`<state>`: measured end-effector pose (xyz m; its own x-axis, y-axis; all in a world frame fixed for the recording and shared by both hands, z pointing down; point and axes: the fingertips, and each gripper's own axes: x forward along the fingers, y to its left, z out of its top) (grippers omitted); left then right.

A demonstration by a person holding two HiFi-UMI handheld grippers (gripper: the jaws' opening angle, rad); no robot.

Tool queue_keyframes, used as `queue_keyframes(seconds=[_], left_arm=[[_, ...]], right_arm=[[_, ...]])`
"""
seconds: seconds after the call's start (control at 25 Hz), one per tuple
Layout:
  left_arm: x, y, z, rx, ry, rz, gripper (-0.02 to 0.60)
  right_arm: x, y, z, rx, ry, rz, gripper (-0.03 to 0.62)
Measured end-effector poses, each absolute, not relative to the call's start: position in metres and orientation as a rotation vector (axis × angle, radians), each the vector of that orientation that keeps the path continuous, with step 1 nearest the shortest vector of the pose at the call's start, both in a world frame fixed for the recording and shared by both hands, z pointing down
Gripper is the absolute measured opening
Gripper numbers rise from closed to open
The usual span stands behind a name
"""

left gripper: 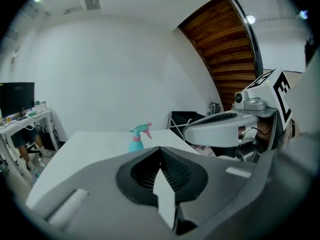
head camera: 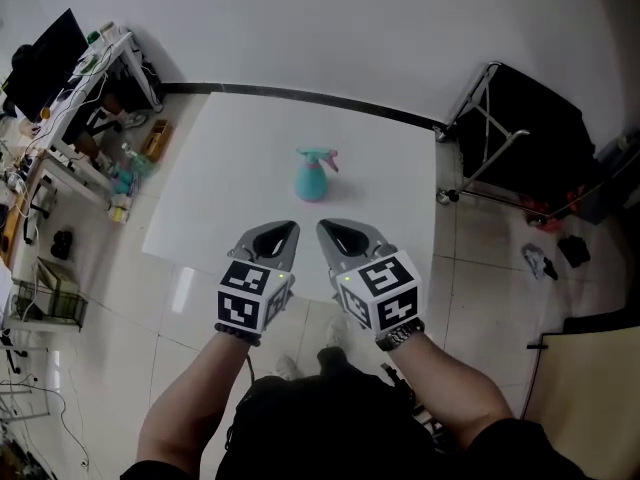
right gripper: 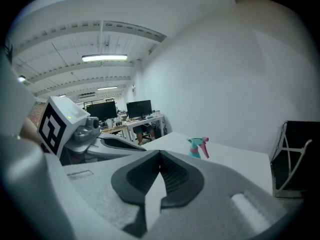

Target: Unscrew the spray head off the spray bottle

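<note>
A small teal spray bottle [head camera: 312, 175] with a teal head and pink trigger stands upright in the middle of a white table [head camera: 220, 158]. It also shows far off in the left gripper view as the spray bottle [left gripper: 137, 138] and in the right gripper view as the spray bottle [right gripper: 196, 147]. My left gripper [head camera: 279, 231] and right gripper [head camera: 336, 230] hover side by side near the table's front edge, well short of the bottle. Both are shut with nothing between their jaws.
A desk [head camera: 75, 108] with a monitor and clutter stands at the left. A black folding frame [head camera: 510, 128] stands to the right of the table. Small items lie on the tiled floor [head camera: 500, 258] at the right.
</note>
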<state>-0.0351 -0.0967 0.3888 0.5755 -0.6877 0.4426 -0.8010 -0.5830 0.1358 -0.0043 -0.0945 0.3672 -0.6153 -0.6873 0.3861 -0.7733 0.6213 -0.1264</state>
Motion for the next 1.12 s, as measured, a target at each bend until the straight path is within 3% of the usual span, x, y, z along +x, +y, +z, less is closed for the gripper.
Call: queue_keyframes(seconds=[0.68, 0.96, 1.04, 1.12], left_arm=[[-0.025, -0.132, 0.41, 2.381, -1.329, 0.52, 0.015], [-0.024, -0.145, 0.429, 2.373, -1.265, 0.521, 0.074], [-0.026, -0.154, 0.436, 2.378, -1.25, 0.509, 0.105], [-0.026, -0.165, 0.446, 2.379, -1.242, 0.503, 0.181]], right_arm=[[0.011, -0.129, 0.389, 0.988, -2.559, 0.434, -0.009], [0.013, -0.141, 0.399, 1.012, -2.528, 0.44, -0.009], [0.014, -0.146, 0.4, 1.027, -2.512, 0.435, -0.009], [0.017, -0.151, 0.401, 1.044, -2.494, 0.437, -0.009]])
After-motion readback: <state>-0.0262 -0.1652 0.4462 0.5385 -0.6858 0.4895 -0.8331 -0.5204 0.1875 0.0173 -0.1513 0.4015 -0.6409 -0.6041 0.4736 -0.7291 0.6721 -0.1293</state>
